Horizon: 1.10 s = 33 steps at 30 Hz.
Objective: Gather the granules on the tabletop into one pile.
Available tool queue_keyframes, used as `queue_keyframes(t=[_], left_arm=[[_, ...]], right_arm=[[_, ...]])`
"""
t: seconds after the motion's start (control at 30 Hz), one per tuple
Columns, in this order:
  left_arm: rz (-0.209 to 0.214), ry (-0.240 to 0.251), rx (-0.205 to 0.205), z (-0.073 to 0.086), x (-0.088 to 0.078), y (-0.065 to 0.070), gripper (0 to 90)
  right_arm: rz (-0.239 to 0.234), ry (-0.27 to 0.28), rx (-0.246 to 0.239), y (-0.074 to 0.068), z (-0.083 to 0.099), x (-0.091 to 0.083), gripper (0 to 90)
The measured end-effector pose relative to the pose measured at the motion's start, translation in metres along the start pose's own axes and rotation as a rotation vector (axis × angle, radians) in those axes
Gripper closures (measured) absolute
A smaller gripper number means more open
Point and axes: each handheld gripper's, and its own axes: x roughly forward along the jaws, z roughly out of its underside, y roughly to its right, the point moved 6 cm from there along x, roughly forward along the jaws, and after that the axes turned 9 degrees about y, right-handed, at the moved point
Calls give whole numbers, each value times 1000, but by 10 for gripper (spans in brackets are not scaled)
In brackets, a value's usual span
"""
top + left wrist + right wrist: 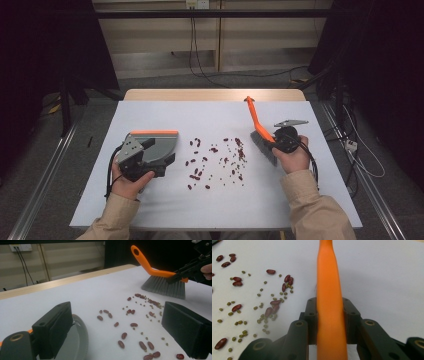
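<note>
One white table point(210, 205) carries all items. Two hand-held grippers are in use, one per hand.

Left gripper point(150, 159): held near the left edge of the surface. One dustpan point(159, 145), grey with an orange back rim, sits at its jaws. In the left gripper view the jaws stand wide apart; the left jaw lies against the dustpan's ribbed rim point(82, 332), the right jaw is clear of it over the beans. Whether the dustpan is clamped cannot be told.

Right gripper point(280, 140): held near the right edge of the surface. Its jaws are pressed against both sides of the orange handle point(329, 302) of one brush point(260, 132). The handle points toward the far edge. The grey bristles point(165, 286) face the beans and sit just beside the right end of the scatter.

Between the dustpan and the brush, at the middle of the surface, lie loose beans of two kinds: dark red kidney beans point(215, 149), roughly thirty, exact count not readable; and small green beans point(242, 322), several dozen, too small to count. The scatter is densest toward the brush.
</note>
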Motion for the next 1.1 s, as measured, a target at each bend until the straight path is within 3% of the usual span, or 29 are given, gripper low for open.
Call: queue_keyframes(t=[0.13, 0.23, 0.3, 0.37, 0.57, 0.77, 1.0, 1.1], left_arm=[[-6, 4, -7, 0, -3, -3, 95], [-11, 1, -8, 0, -4, -5, 95], [-10, -4, -8, 2, -5, -6, 95], [-8, -7, -6, 2, -6, -7, 94], [-1, -16, -16, 5, -7, -9, 90], [2, -17, -26, 7, -11, -14, 72], [-4, -13, -23, 8, -16, -19, 56], [2, -18, -15, 9, -15, -18, 56]], right_arm=[[9, 15, 31, 0, -2, 2, 711], [9, 55, 16, -2, -6, 5, 711], [1, 92, 35, -3, -11, 8, 711], [4, 124, 18, -3, -17, 12, 711], [24, 145, -41, -5, -32, 29, 711], [14, 94, -104, -14, -30, 49, 711], [-21, 52, -208, -33, -28, 50, 711], [-34, 43, -229, -37, -27, 48, 710]])
